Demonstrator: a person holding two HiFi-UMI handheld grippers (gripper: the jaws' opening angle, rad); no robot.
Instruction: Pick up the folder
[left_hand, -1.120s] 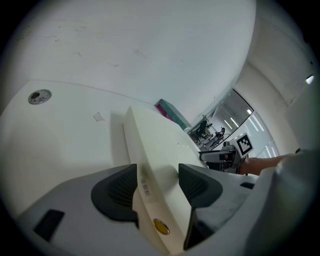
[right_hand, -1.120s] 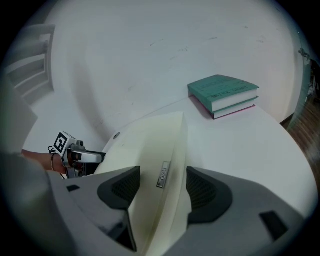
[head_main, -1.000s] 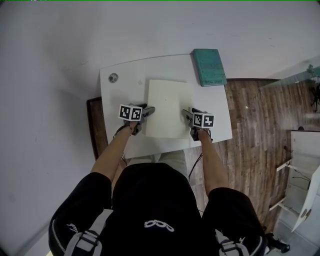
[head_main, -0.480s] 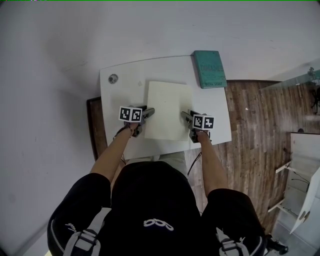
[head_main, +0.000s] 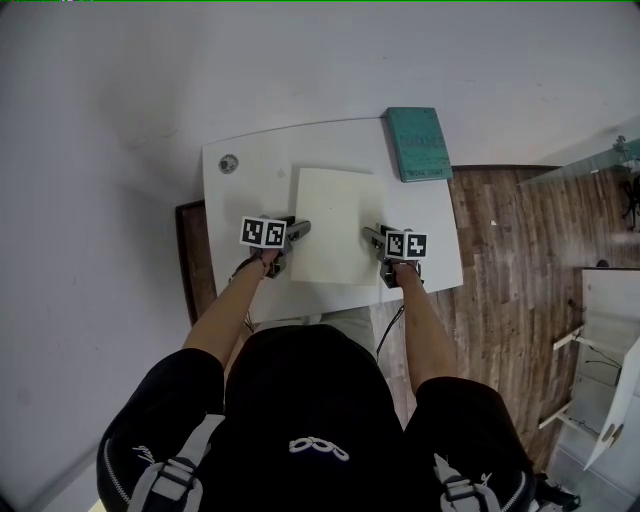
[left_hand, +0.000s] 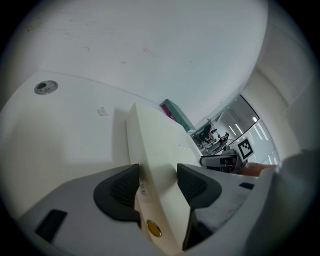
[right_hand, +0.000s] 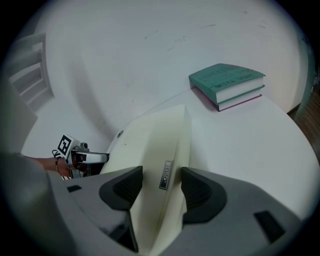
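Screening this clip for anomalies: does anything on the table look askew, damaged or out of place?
Nothing looks damaged or spilled. The cream folder looks intact, mid-table. Only the teal book stands out: it sits at the far right corner of the white table; whether it overhangs is unclear.

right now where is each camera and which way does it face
Head view: on head, facing steeply down at table; arms, torso show.
Left gripper view: on left gripper, looking across folder toward book; own jaws show.
Right gripper view: on right gripper, looking across folder; own jaws, just closing on it, show.
Both gripper views share folder.
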